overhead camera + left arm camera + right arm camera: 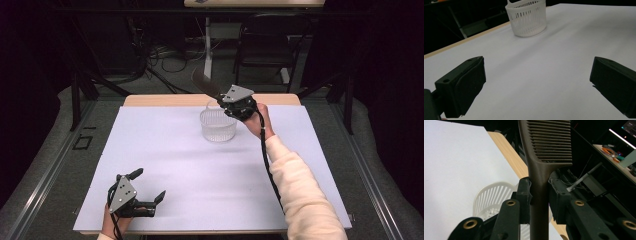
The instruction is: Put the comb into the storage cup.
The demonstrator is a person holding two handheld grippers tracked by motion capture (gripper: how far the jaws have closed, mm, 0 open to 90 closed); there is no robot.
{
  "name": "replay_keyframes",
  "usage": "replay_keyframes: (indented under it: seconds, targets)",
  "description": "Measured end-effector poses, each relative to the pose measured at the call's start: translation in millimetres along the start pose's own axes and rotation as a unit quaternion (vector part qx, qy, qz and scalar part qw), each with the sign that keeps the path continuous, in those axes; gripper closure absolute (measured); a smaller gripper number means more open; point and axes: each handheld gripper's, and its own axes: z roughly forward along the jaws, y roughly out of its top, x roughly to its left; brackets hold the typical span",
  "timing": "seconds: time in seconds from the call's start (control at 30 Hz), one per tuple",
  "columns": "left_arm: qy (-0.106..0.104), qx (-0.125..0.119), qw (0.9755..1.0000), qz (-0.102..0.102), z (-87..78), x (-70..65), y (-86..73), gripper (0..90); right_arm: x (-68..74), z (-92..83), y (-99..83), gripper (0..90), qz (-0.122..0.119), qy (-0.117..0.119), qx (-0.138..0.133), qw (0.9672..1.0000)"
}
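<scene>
My right gripper (226, 99) (539, 195) is shut on the handle of a dark comb (205, 82) (546, 147), holding it in the air just above the far right rim of a white slotted basket (217, 125) (489, 200). The comb's toothed end points up and away to the far left. The basket (527, 18) stands on the white table cover (200, 165) toward the far middle. My left gripper (149, 186) (537, 85) rests low near the table's front left corner, open, with nothing between its jaws.
The tan table edge (165, 100) runs along the far side. Beyond it stand a dark chair (265, 47), a white table leg (207, 42) and cables on the floor. A person's cream sleeve (305, 195) crosses the right of the table.
</scene>
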Motion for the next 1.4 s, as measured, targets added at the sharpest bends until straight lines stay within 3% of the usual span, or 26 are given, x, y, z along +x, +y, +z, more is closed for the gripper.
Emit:
replay_keyframes:
  seconds: [1.4]
  targets:
    - [-0.002,-0.002,1.0000,0.001,-0.9,0.1,0.1,0.1,9.9,15.5,-0.1,72.1,0.008,-0.001,-0.014,0.9999]
